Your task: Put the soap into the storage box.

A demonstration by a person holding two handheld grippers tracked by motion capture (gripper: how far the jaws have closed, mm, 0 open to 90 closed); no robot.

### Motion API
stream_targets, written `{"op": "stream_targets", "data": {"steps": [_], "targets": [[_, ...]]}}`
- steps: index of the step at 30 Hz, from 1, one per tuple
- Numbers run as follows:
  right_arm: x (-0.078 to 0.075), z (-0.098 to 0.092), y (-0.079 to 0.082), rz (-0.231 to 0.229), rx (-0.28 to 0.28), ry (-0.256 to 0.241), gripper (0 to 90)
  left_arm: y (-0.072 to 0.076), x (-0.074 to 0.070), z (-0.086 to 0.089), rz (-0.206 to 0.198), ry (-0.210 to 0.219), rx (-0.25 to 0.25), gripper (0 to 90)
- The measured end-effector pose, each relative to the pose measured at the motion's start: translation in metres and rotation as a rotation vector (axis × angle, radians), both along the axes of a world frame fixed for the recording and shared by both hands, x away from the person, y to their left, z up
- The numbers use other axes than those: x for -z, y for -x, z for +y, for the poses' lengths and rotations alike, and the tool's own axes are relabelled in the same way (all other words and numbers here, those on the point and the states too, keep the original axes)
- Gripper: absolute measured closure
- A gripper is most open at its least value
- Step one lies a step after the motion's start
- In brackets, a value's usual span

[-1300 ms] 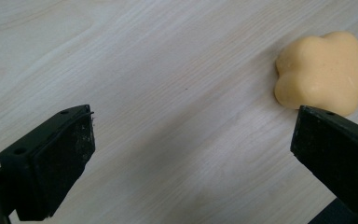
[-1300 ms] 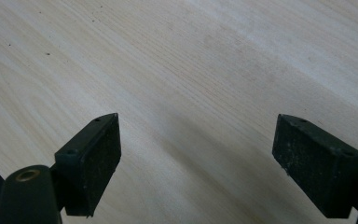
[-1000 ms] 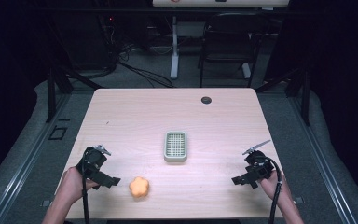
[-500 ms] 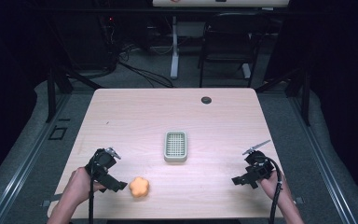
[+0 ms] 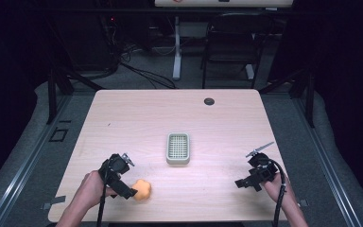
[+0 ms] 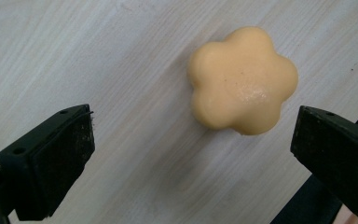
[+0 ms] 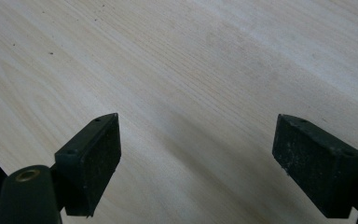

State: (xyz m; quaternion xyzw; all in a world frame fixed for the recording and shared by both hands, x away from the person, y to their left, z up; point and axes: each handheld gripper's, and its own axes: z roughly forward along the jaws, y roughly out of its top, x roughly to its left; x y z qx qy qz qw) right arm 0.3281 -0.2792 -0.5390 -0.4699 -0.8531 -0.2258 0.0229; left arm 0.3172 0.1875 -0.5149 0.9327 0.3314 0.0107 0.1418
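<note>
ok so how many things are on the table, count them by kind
orange flower-shaped soft piece: 1
small grey rectangular tray with a grid insert: 1
round black grommet set in the table top: 1
black two-jaw grippers, left gripper and right gripper: 2
total: 5

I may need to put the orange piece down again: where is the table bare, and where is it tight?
Bare: the far half between the small tray and the black grommet; also the stretch between the tray and the right gripper. Tight: the near left corner, where the left gripper, jaws open, closes in on the orange flower-shaped piece.
</note>
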Motion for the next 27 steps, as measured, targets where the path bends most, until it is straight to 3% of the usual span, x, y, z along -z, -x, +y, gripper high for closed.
{"op": "stream_targets", "data": {"steps": [11,13,16,17,18,21,23,27], "targets": [[0.0,0.0,0.0,0.003,-0.002,0.002,15.1,0.003,0.011,-0.021,0.007,-0.026,0.048,0.0],[0.001,0.001,0.001,-0.007,0.024,-0.013,15.1,0.004,0.012,-0.022,0.007,-0.026,0.05,0.0],[0.0,-0.001,-0.001,0.003,-0.013,0.025,15.1,0.003,0.015,-0.025,0.015,-0.021,0.054,0.0],[0.0,0.0,0.0,0.005,-0.009,0.007,15.1,0.003,0.016,-0.026,0.013,-0.023,0.057,0.0],[0.003,0.002,0.002,-0.017,0.039,-0.021,15.1,0.003,0.016,-0.026,0.013,-0.023,0.057,0.0],[0.0,0.0,-0.001,0.004,-0.012,0.018,15.1,0.002,0.019,-0.028,0.017,-0.029,0.056,0.1],[0.001,0.001,0.0,-0.004,0.009,0.006,15.1,0.002,0.02,-0.03,0.017,-0.03,0.057,0.2],[0.001,0.0,0.0,0.004,-0.002,0.004,15.1,0.002,0.024,-0.034,0.027,-0.036,0.071,1.0]]}}
